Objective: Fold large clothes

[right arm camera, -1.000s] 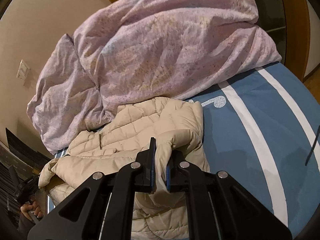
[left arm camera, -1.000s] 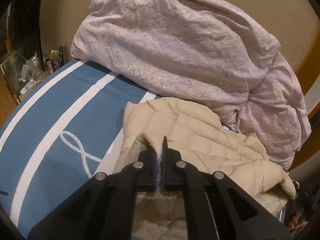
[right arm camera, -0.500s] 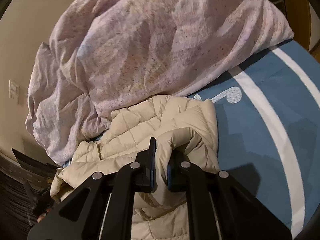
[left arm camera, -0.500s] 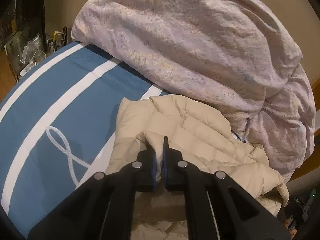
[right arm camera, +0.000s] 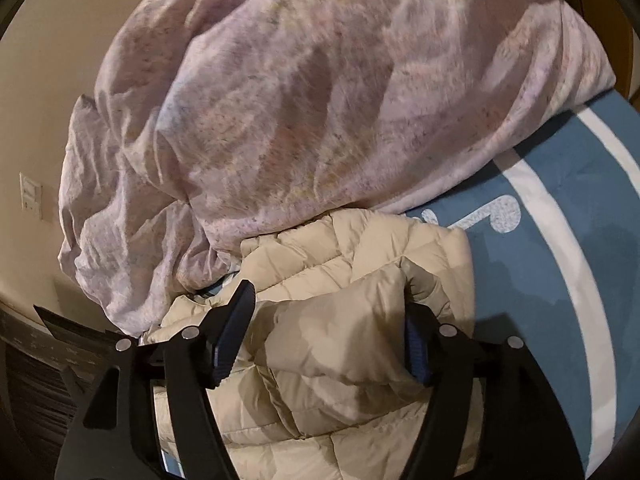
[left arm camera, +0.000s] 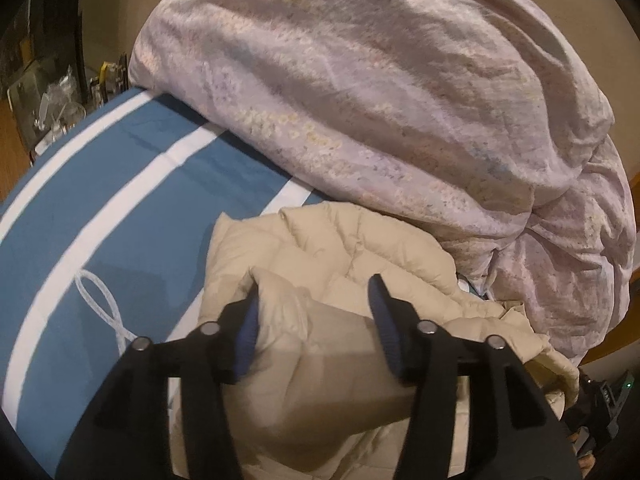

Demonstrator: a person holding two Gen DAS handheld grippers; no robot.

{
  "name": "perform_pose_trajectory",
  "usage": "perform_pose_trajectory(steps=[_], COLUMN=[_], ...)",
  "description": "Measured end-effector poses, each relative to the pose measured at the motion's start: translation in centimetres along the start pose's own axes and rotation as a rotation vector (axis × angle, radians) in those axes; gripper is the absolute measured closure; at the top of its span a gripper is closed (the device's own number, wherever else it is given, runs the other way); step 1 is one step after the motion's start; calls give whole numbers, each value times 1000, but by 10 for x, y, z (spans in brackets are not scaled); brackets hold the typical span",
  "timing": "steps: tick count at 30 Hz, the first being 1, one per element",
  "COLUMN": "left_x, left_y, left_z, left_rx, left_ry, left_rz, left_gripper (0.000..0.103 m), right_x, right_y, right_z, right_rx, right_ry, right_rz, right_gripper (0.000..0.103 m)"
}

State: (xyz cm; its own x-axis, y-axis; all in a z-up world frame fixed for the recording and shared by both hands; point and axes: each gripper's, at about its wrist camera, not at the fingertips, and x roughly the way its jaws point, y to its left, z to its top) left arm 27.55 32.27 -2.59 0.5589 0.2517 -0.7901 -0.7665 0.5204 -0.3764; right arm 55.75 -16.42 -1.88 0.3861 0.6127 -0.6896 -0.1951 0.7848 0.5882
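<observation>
A beige quilted jacket [left arm camera: 360, 248] lies folded on the blue bed cover, against the foot of a heaped duvet. My left gripper [left arm camera: 314, 284] hovers over its near edge with jaws opening. A puffed fold of the jacket rests between them, leaning on the left pad [left arm camera: 248, 320]; the right pad stands apart from it. In the right wrist view the same jacket [right arm camera: 360, 248] bulges up between the opening jaws of my right gripper [right arm camera: 328, 300]. The fold touches the right pad [right arm camera: 414, 352] and covers its tip; the left pad is free of cloth.
A big lilac flowered duvet [left arm camera: 380, 100] [right arm camera: 320, 100] is piled behind the jacket. The blue bed cover [left arm camera: 100, 220] [right arm camera: 560, 280] with white stripes stretches to the side. Small clutter [left arm camera: 52, 108] sits beyond the bed's far edge. A wall switch [right arm camera: 30, 196] shows at left.
Both grippers were shut on a fold of the jacket; now both have spread their jaws and the fold sits loose between them. Both moved closer to the duvet.
</observation>
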Motion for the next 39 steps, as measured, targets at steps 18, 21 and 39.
perform_pose_trajectory(steps=[18,21,39], left_x=[-54,-58,-54], left_y=[18,18,21], left_z=[-22,-32,-71], left_rx=[70,97,182], left_ry=[-56,-52,17], left_rz=[32,37,70], left_gripper=[40,40,40], right_x=[-55,-55,-22], right_y=[-12,-12,25], right_z=[-46,-58,-87], right_rx=[-80,-103,-269], right_ry=[-66,-47,44], right_rz=[-89,-102,-118], right_gripper=[35,35,35])
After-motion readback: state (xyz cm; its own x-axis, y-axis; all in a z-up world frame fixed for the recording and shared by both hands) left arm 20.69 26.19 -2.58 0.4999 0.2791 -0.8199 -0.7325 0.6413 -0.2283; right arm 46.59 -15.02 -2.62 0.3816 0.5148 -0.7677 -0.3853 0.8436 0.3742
